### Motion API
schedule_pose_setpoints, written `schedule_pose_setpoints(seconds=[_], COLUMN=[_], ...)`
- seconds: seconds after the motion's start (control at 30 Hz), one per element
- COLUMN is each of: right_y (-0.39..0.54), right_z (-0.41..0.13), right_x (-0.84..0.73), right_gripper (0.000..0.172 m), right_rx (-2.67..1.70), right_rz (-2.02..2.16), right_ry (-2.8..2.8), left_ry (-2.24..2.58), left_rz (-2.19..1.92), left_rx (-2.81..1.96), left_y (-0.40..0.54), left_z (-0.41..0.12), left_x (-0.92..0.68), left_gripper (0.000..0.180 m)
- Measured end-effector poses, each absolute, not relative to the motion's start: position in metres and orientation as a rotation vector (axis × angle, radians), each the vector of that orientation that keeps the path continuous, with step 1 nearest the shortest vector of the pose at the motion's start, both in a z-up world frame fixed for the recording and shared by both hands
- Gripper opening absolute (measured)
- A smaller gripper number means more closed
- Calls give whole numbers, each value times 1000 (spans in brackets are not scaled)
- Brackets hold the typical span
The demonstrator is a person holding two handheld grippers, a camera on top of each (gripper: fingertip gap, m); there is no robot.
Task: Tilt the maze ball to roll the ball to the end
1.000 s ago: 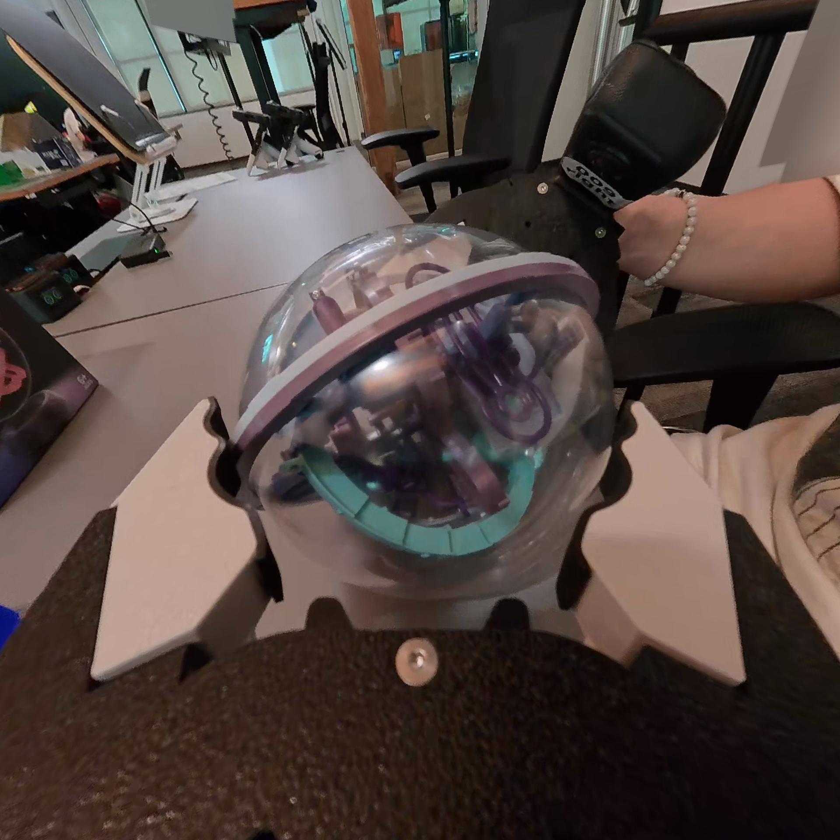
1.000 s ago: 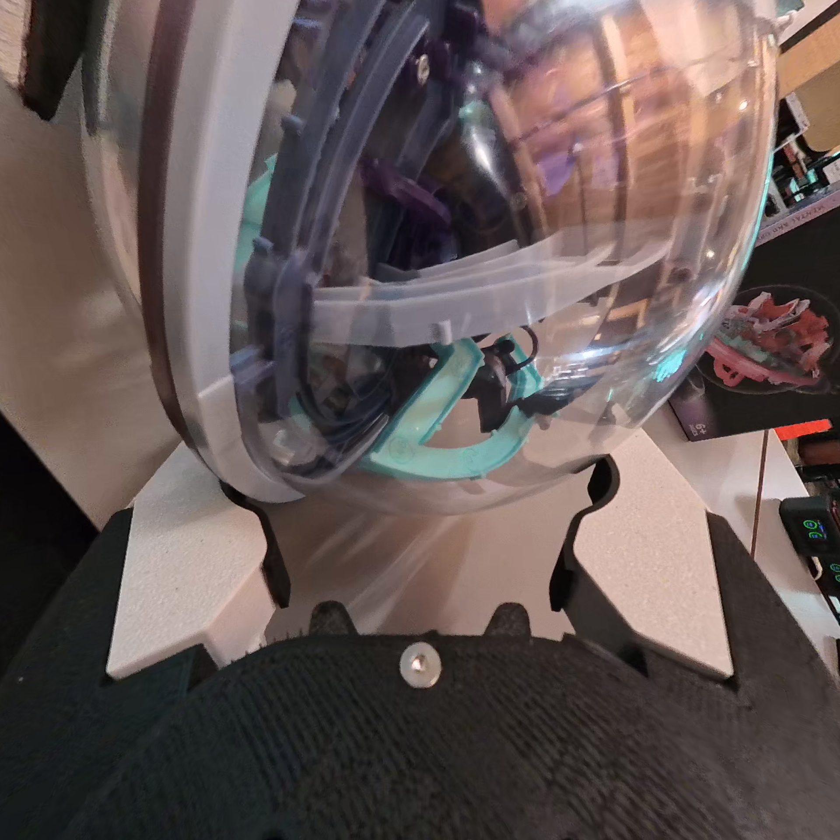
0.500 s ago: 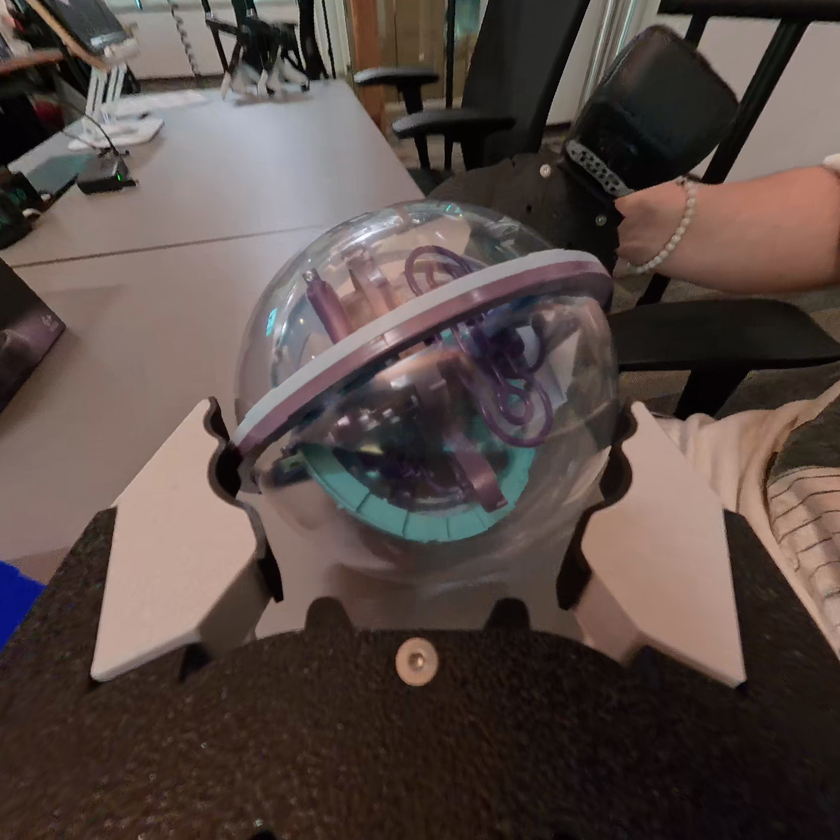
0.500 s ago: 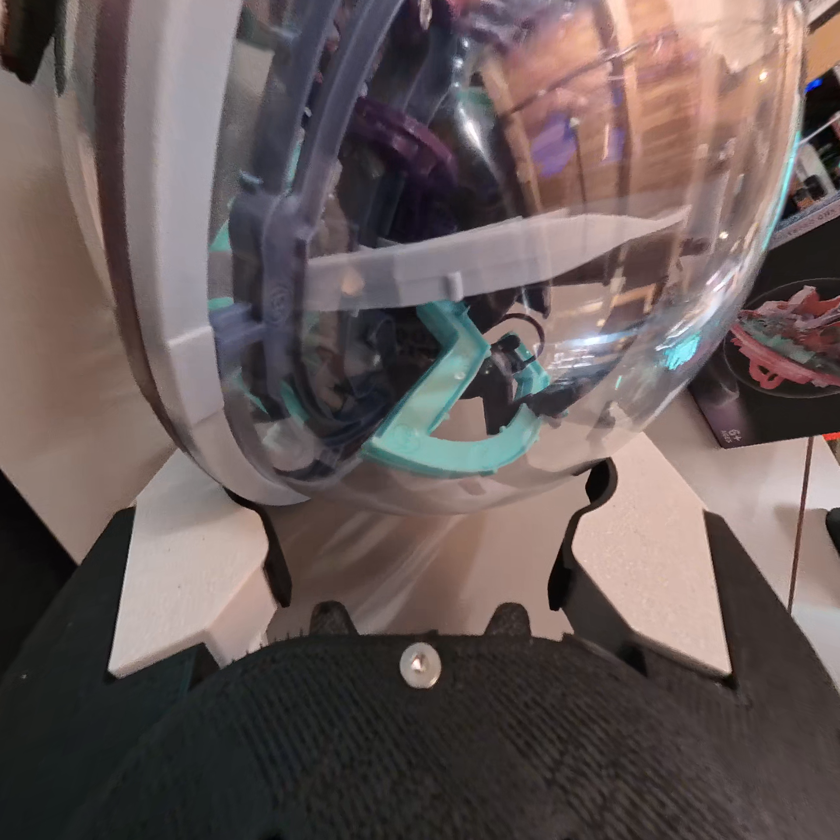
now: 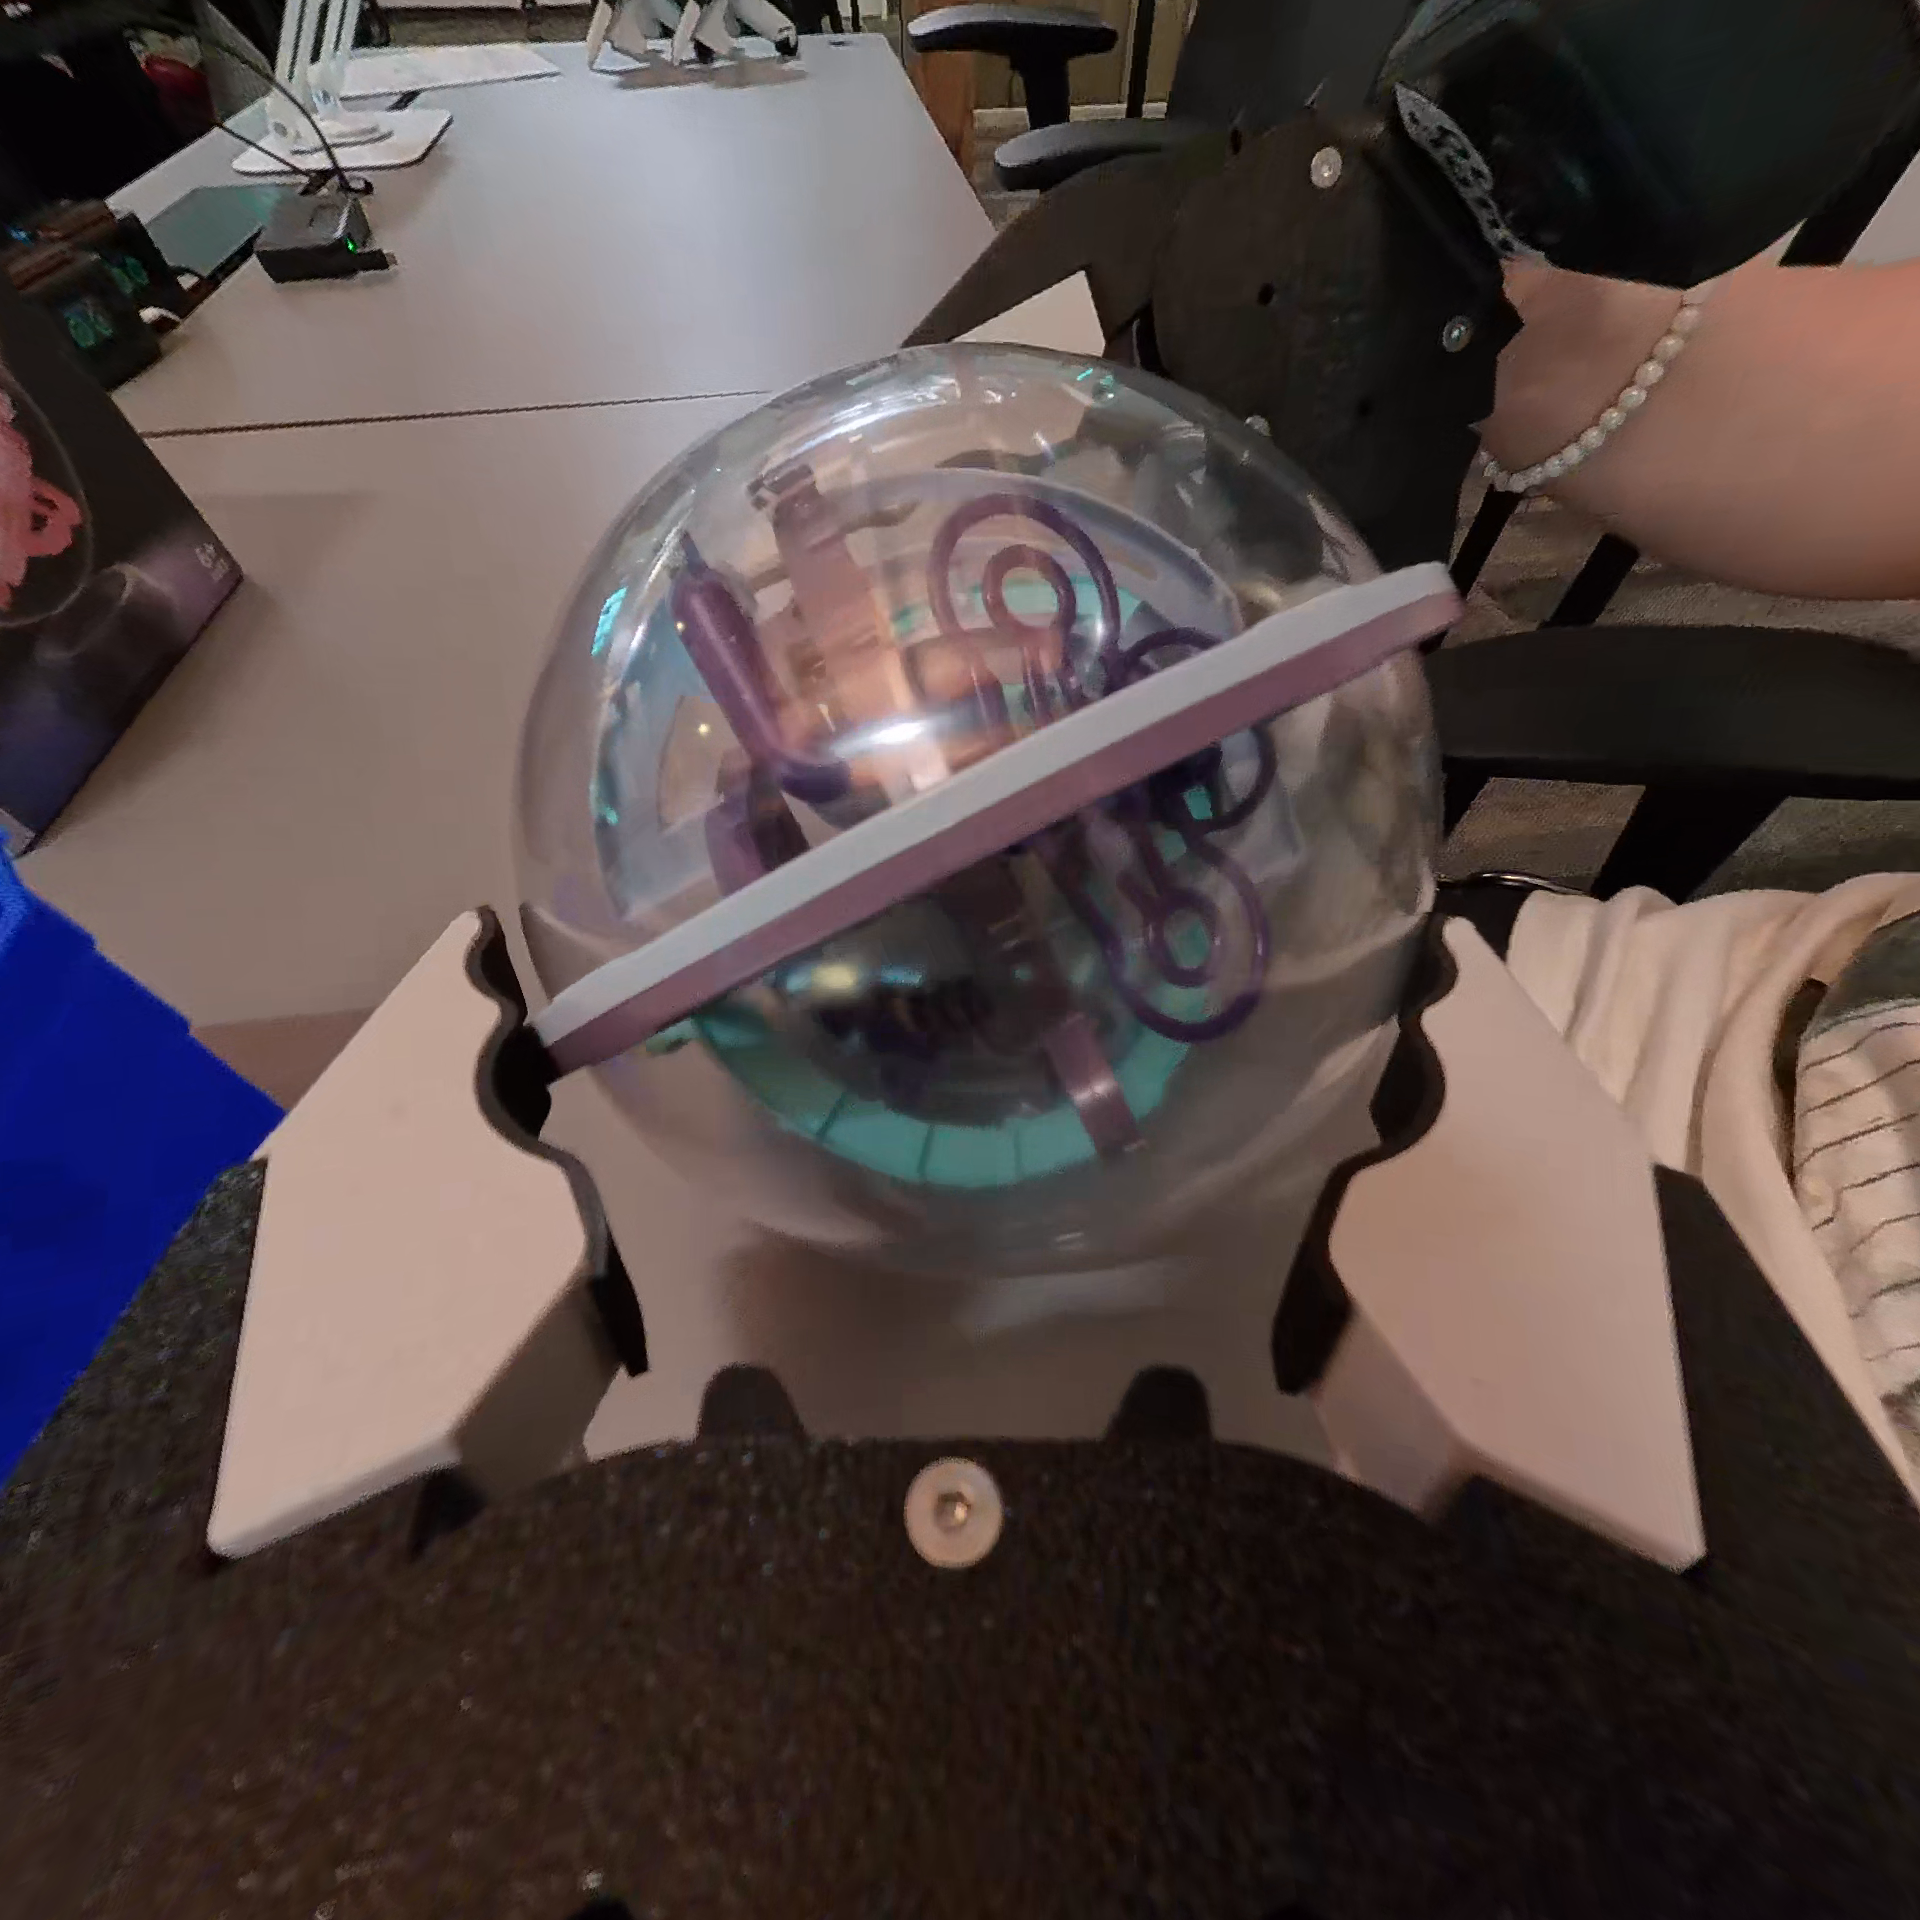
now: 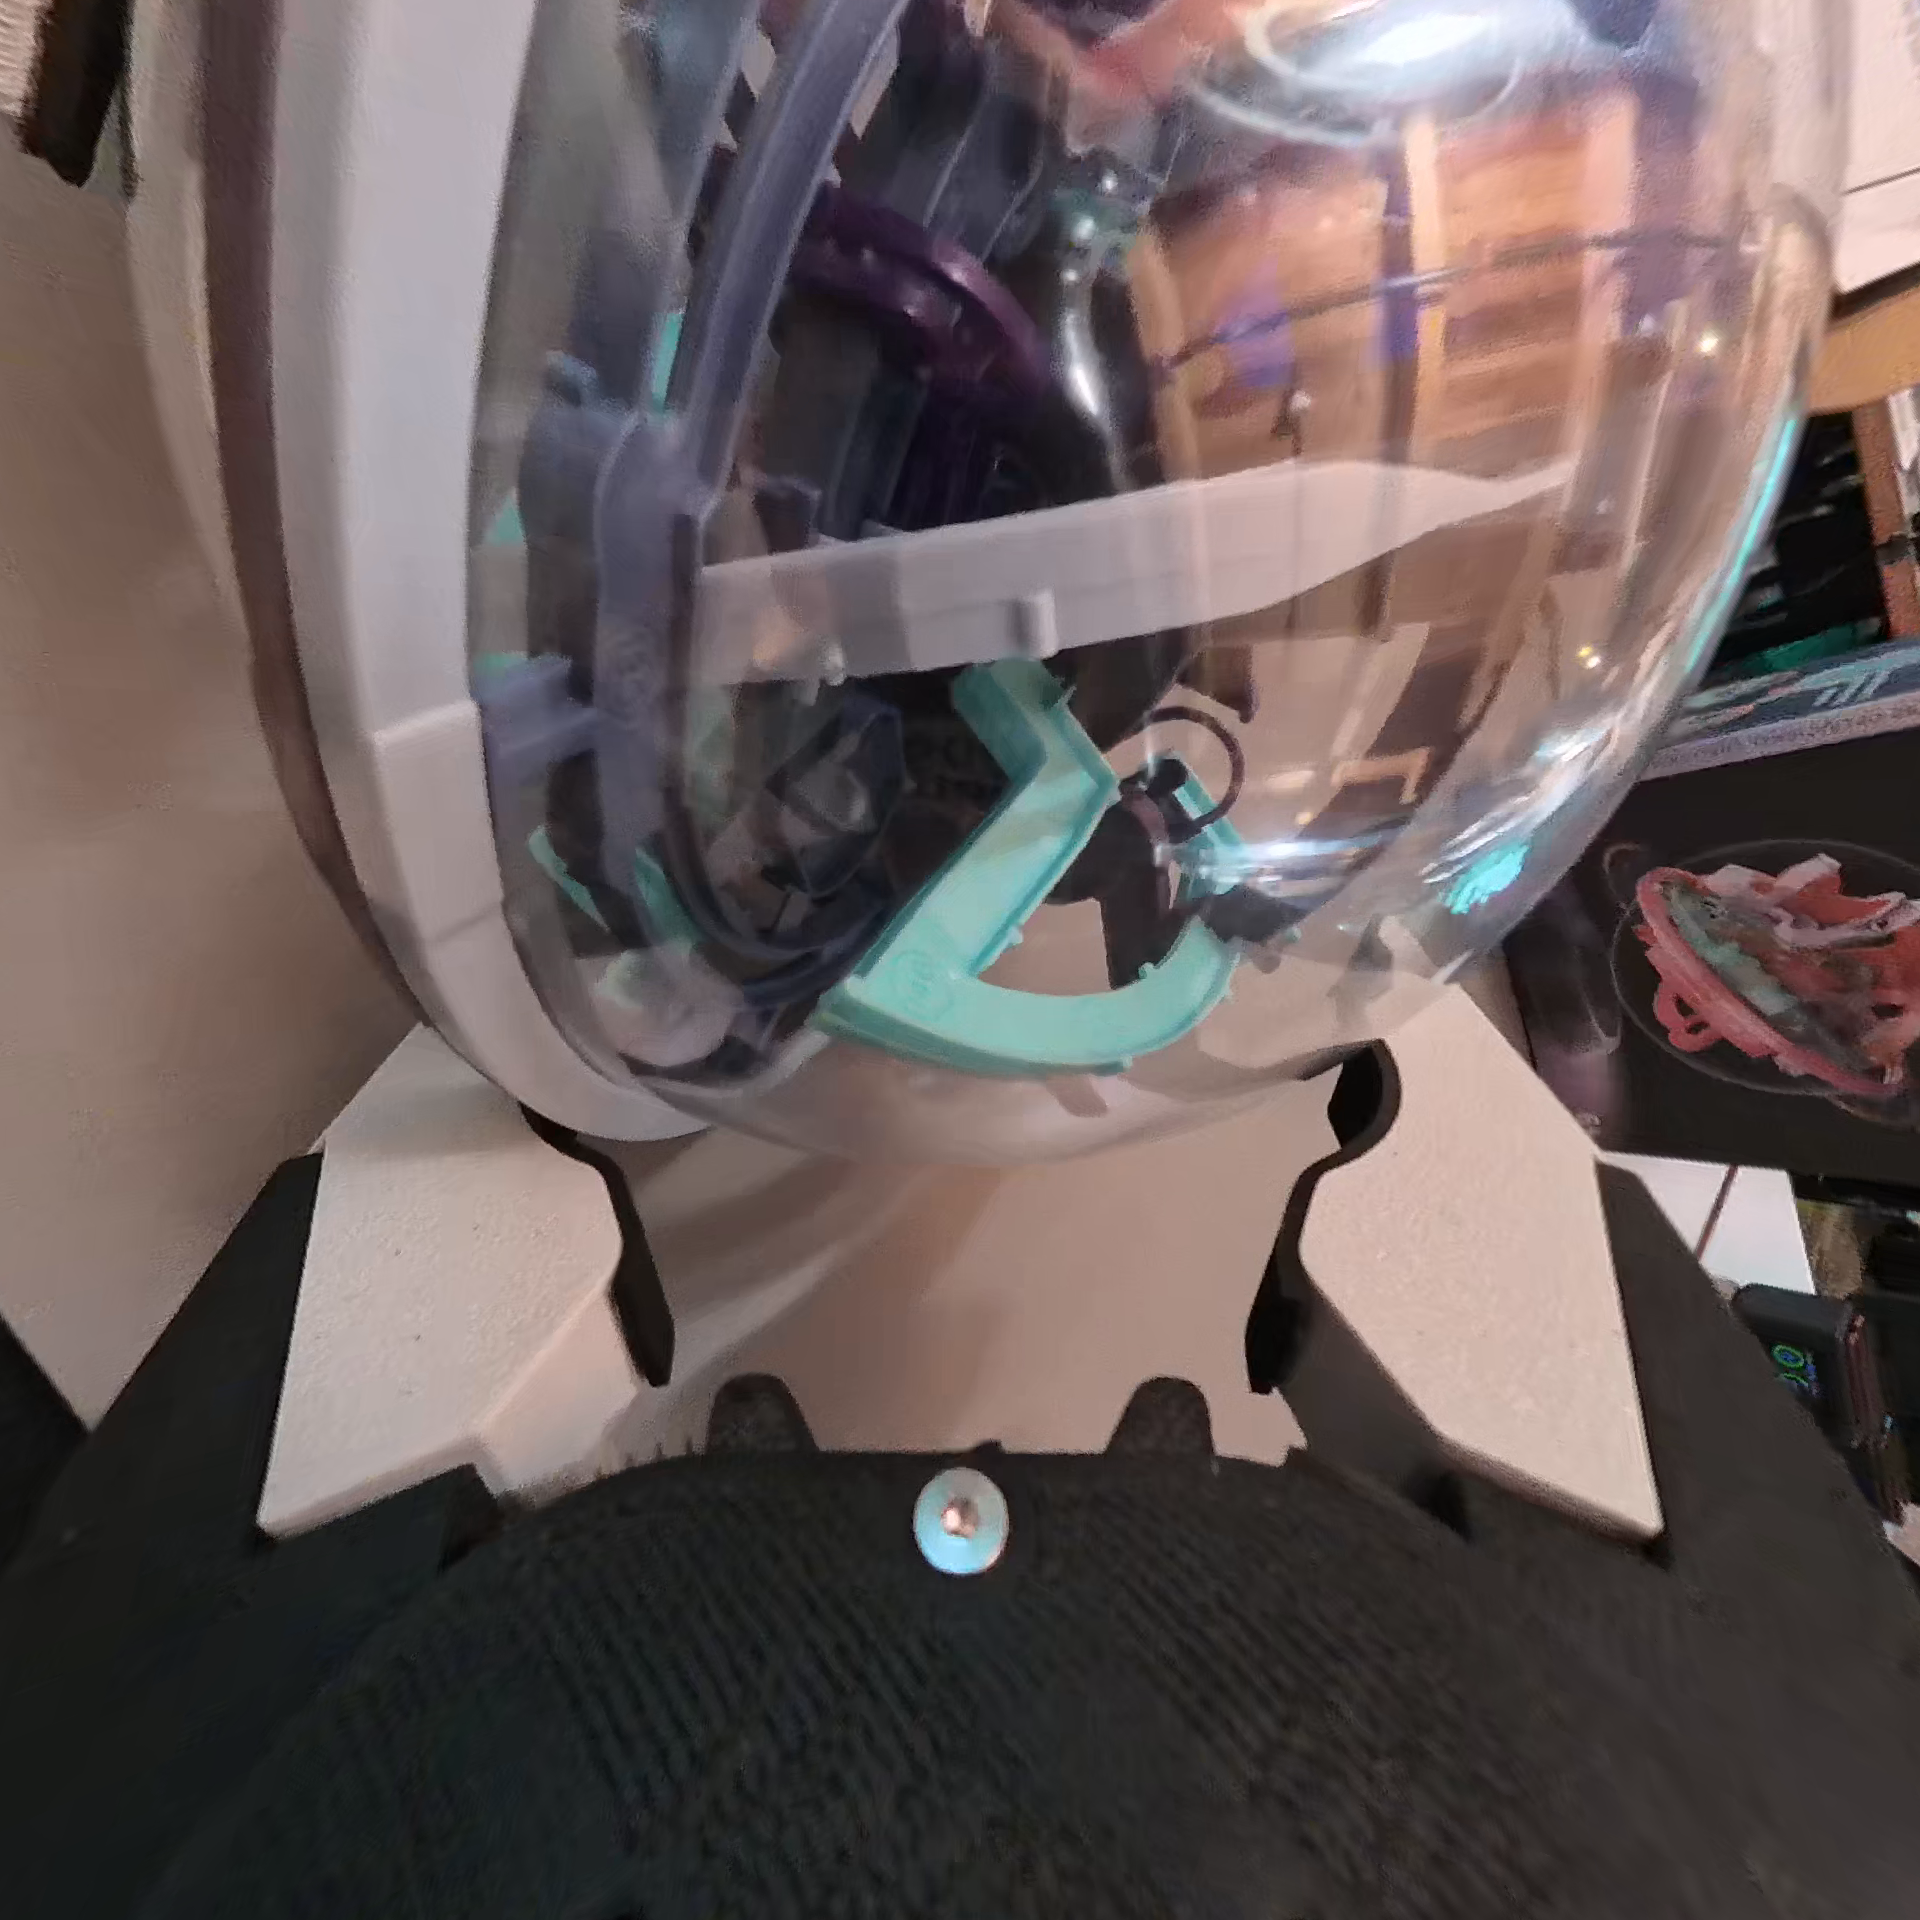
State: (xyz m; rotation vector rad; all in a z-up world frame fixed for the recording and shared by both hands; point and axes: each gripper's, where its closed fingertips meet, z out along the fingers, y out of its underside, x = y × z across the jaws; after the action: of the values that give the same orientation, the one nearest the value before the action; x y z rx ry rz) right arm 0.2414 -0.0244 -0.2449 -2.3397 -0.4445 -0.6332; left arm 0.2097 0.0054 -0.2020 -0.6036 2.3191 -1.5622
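Note:
The maze ball point(image 5: 977, 821) is a clear sphere with a white and purple ring around its middle and purple and teal tracks inside. It is held above the grey table point(image 5: 520, 312). My left gripper point(image 5: 961, 977) is shut on it, with its white fingertips point(image 5: 488, 997) pressed on both sides of the sphere. The ring slopes up to the right. My right gripper point(image 6: 961, 1107) grips the same ball point(image 6: 1039, 520) from the far side, with the ring on the left of that view. Its black body point(image 5: 1330, 270) shows behind the ball. I cannot make out the small ball inside.
A black box with a picture point(image 5: 83, 644) stands on the table at the left and also shows in the right wrist view point(image 6: 1766, 935). A blue object point(image 5: 94, 1091) lies at the near left. Black office chairs point(image 5: 1039, 31) stand behind. A person's arm with a bead bracelet point(image 5: 1662, 447) holds the right gripper.
Both grippers have tilted the ball together. In the left wrist view the ring now slopes more steeply and the ball has rolled toward me. Both grasps stay shut on it.

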Motion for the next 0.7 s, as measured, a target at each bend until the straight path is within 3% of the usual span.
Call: schedule_pose_setpoints(seconds=[0.7], right_y=[4], right_z=[-251], right_x=[251], right_gripper=[137], right_rx=[-2252], right_rz=[-425], right_ry=[-520], left_ry=[2226], left_rz=[-1836], left_rx=[-929], left_y=[29], left_z=[-200], left_x=[223], left_gripper=[157])
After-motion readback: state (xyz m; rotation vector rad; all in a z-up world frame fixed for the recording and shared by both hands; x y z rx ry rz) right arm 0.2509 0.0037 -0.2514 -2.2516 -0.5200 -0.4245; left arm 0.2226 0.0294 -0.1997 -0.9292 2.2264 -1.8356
